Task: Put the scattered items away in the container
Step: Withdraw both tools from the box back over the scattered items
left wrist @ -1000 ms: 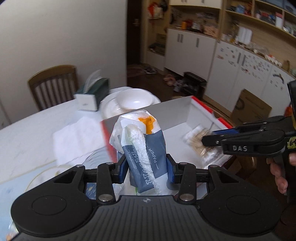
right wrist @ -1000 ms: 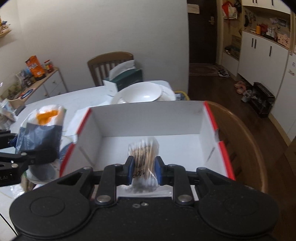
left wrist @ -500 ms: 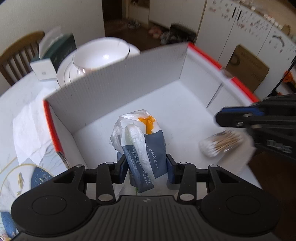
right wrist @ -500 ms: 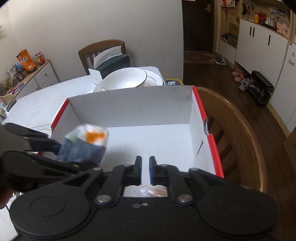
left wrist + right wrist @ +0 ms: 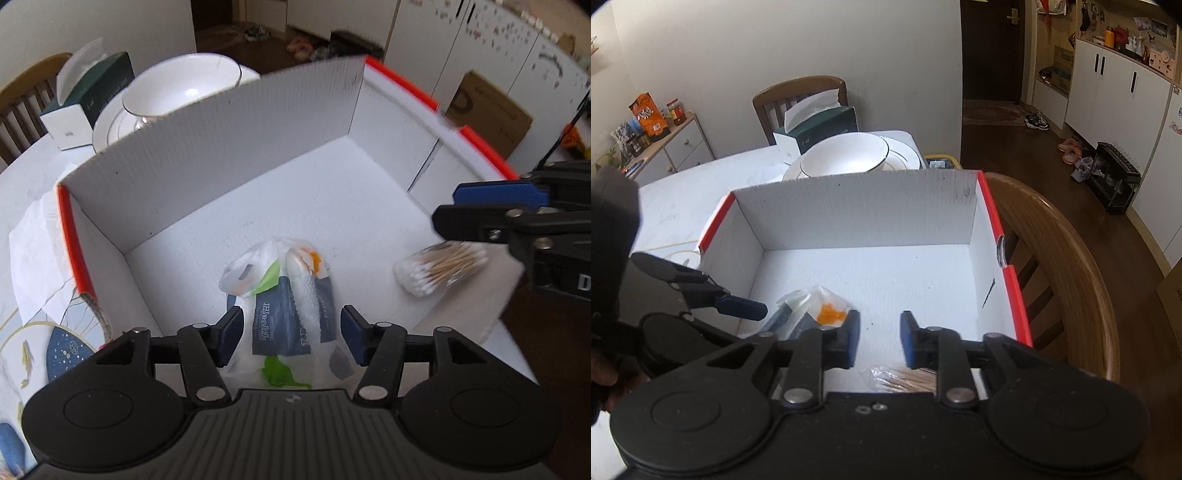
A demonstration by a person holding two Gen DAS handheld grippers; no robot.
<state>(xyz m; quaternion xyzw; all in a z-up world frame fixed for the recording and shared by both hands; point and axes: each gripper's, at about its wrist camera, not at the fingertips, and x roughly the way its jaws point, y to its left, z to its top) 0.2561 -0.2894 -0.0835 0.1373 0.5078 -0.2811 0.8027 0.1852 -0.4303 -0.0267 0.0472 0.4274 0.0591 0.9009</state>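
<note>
Since both the tissue pack [image 5: 291,314] and the bundle of cotton swabs [image 5: 439,271] lie on the floor of the white box [image 5: 229,155], we judge these two items to be tidied. The tissue pack, blue-grey in a clear wrapper with an orange patch, rests near the box's front wall, left of centre; the swabs lie by the box's front right corner, well apart from the pack.

Our left gripper [image 5: 291,338] hangs just above the box's front edge with its jaws released, one pad on either side of the pack and neither pad touching it. Our right gripper [image 5: 880,339] hovers over the same front edge, jaws spread and grasping nothing, the swabs [image 5: 901,380] just below it.

What remains is hard for us to say. Left of the box, on the surface [image 5: 22,184], we see a sheet of white paper [image 5: 37,251] and a patterned plate [image 5: 55,347]; behind the box stand a white bowl [image 5: 181,92] on plates and a green tissue box [image 5: 88,92]. Whether any of these count as scattered items we cannot tell.

Only the left wrist view shows the swabs whole, the paper sheet and the patterned plate. Only the right wrist view shows the wooden chair [image 5: 1067,280] touching the box's right wall, the whole back wall of the box [image 5: 857,210], and a side cabinet [image 5: 676,147] with snacks well behind the box.
</note>
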